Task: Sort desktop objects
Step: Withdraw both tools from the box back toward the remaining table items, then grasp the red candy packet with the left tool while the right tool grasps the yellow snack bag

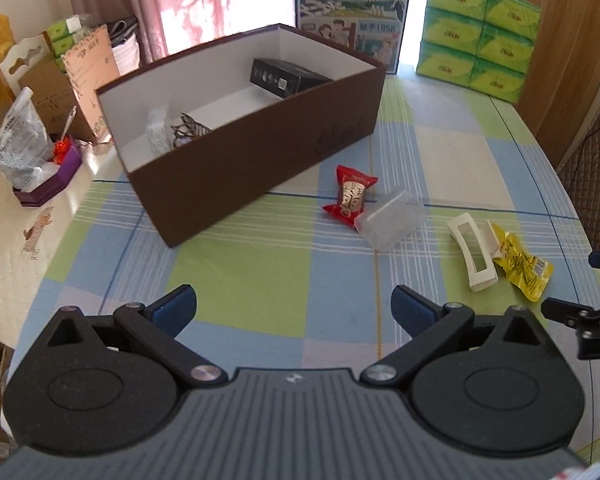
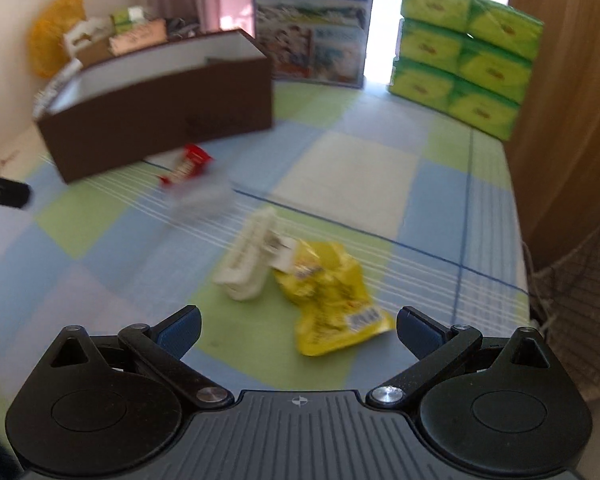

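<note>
Left wrist view: left gripper [image 1: 294,308] spread wide, empty, above the checked cloth [image 1: 260,264]. Brown box [image 1: 260,148] ahead, open-topped; inside it a black carton [image 1: 286,77] at the far end, a clear packet [image 1: 158,130] and a dark clip [image 1: 188,130] at the near end. On the cloth right of the box: red snack [image 1: 350,194] touching a clear case [image 1: 392,218]; further right, white clip [image 1: 474,252] touching a yellow packet [image 1: 522,264].

Right wrist view, blurred: right gripper [image 2: 298,330] spread wide, empty, just short of the yellow packet [image 2: 332,292]. White clip [image 2: 248,260] beside it on the left. Red snack [image 2: 186,166] near the box [image 2: 160,120]. Green tissue packs [image 2: 464,52] stacked at the back.
</note>
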Demonstrator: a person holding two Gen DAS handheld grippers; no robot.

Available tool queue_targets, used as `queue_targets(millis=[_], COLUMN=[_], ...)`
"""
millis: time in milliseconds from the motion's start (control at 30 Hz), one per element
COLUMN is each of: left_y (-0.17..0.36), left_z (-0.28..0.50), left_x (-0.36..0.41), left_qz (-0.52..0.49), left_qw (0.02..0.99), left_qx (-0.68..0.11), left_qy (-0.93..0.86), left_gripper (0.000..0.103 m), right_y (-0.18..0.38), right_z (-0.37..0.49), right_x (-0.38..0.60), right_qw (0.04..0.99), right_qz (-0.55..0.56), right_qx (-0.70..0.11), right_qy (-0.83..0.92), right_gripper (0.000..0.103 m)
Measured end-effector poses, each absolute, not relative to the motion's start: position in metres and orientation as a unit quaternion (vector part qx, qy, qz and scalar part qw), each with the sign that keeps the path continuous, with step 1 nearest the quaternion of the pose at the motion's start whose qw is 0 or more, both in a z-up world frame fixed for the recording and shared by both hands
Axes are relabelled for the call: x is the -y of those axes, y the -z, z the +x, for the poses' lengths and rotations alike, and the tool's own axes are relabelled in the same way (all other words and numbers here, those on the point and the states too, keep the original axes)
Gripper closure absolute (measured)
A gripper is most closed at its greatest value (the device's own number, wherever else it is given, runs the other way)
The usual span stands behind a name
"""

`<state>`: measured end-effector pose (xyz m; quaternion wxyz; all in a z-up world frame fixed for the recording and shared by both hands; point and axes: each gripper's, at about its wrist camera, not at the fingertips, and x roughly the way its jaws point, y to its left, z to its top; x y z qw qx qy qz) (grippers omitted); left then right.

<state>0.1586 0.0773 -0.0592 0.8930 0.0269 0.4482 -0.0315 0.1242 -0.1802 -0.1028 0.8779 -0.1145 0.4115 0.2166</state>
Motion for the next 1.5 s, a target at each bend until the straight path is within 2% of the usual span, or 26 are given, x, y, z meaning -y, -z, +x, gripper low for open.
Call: queue_targets(millis=[467, 500, 567, 600, 667, 767, 900, 967, 1100, 1200, 1300, 1367, 1400, 1433, 1500], left_y=[0.107, 0.109, 0.113, 0.114, 0.116, 0.119, 0.125, 0.129, 0.140, 0.149, 0.158, 0.164, 0.166, 0.168, 0.168], left_z=[0.225, 0.230, 0.240, 0.246, 0.257, 0.275, 0.299, 0.309, 0.324, 0.334, 0.344, 0.348, 0.349, 0.349, 0.344], left_x=[-0.060, -0.058, -0.054, -0.052, -0.049, -0.046, -0.042, -0.041, -0.036, -0.032, -0.029, -0.028, -0.028, -0.028, -0.030], left_qz=[0.073, 0.075, 0.078, 0.079, 0.076, 0.070, 0.072, 0.077, 0.091, 0.099, 0.098, 0.093, 0.091, 0.089, 0.094], left_qw=[0.871, 0.870, 0.870, 0.869, 0.870, 0.871, 0.872, 0.871, 0.864, 0.860, 0.853, 0.848, 0.845, 0.842, 0.845], left_qx=[-0.480, -0.480, -0.479, -0.479, -0.478, -0.475, -0.472, -0.471, -0.476, -0.479, -0.489, -0.497, -0.502, -0.505, -0.500], left_qy=[0.078, 0.082, 0.091, 0.094, 0.100, 0.105, 0.111, 0.119, 0.136, 0.147, 0.155, 0.162, 0.164, 0.166, 0.167], left_gripper=[0.001, 0.001, 0.002, 0.002, 0.004, 0.006, 0.012, 0.022, 0.027, 0.037, 0.050, 0.064, 0.068, 0.078, 0.079], right_y=[0.154, 0.155, 0.160, 0.161, 0.161, 0.158, 0.156, 0.156, 0.155, 0.154, 0.154, 0.155, 0.155, 0.155, 0.155], right_z=[0.180, 0.183, 0.188, 0.190, 0.191, 0.190, 0.191, 0.193, 0.195, 0.195, 0.193, 0.193, 0.193, 0.193, 0.192], right_x=[0.177, 0.177, 0.176, 0.175, 0.179, 0.179, 0.181, 0.187, 0.203, 0.210, 0.210, 0.210, 0.210, 0.210, 0.210], right_qw=[0.870, 0.870, 0.866, 0.865, 0.869, 0.872, 0.877, 0.880, 0.884, 0.884, 0.886, 0.887, 0.887, 0.887, 0.886], right_qz=[-0.115, -0.111, -0.107, -0.108, -0.095, -0.117, -0.130, -0.128, -0.117, -0.114, -0.113, -0.115, -0.115, -0.115, -0.116], right_qx=[-0.432, -0.433, -0.441, -0.443, -0.437, -0.426, -0.422, -0.424, -0.430, -0.432, -0.430, -0.430, -0.429, -0.429, -0.429], right_qy=[-0.206, -0.207, -0.209, -0.209, -0.210, -0.211, -0.189, -0.171, -0.144, -0.135, -0.130, -0.128, -0.128, -0.128, -0.129], right_gripper=[0.004, 0.006, 0.023, 0.024, 0.036, 0.046, 0.054, 0.055, 0.055, 0.055, 0.055, 0.055, 0.055, 0.055, 0.055])
